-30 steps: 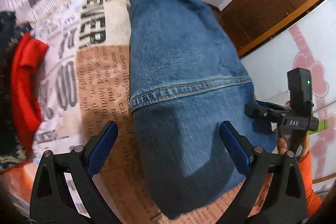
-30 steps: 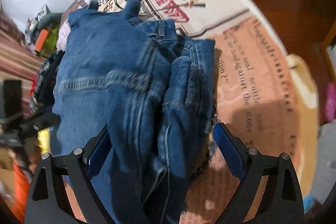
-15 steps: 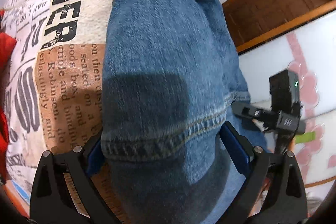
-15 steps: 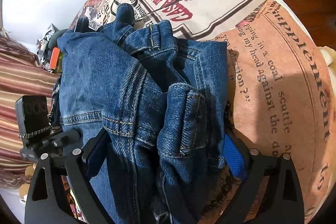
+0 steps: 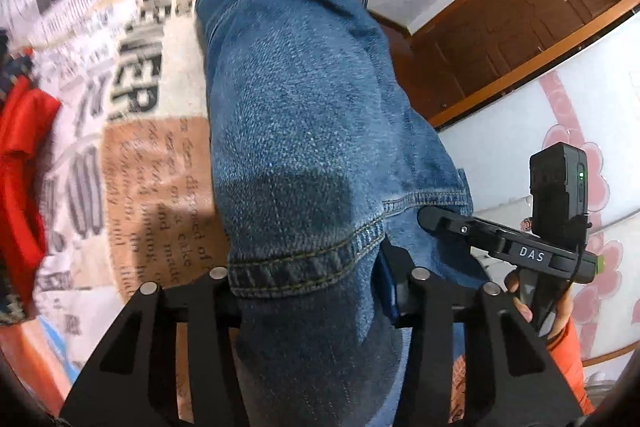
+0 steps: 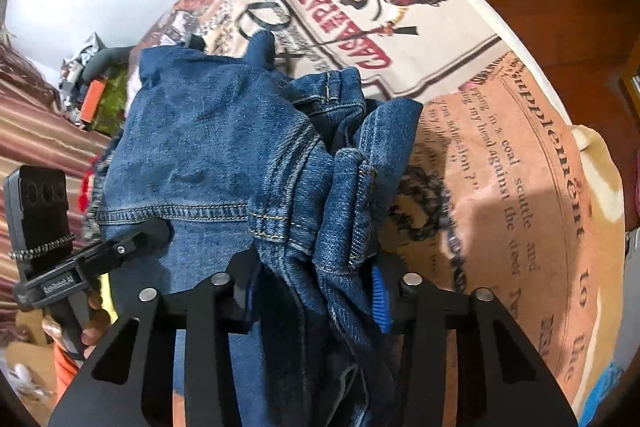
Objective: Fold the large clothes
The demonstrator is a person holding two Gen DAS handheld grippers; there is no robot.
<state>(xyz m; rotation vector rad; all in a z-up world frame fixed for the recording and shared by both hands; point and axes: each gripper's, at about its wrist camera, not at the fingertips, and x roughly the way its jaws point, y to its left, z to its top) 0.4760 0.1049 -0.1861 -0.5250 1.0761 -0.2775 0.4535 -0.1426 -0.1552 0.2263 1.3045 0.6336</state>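
A: What are the fingers doing?

B: Both pairs are clenched on the jeans (image 5: 304,155). Half a second ago they stood wide apart around the cloth; now the left gripper (image 5: 308,287) pinches the stitched hem and the layers under it, and the right gripper (image 6: 312,291) bites the bunched waistband end.

A: Where do the jeans lie?

B: On the bed, over the newspaper-print blanket (image 5: 160,163), folded over themselves in a thick band that runs away from the left gripper. In the right view the far end looks lumpy, seams and a belt loop heaped together.

A: And around them?

B: A red garment (image 5: 20,155) lies near the blanket's left edge, well apart from the jeans.

A: What does the closing mean?

B: I judge the grasp for the next fold is made; lifting both ends together could carry the band over itself. The lumpy end may slip unevenly.
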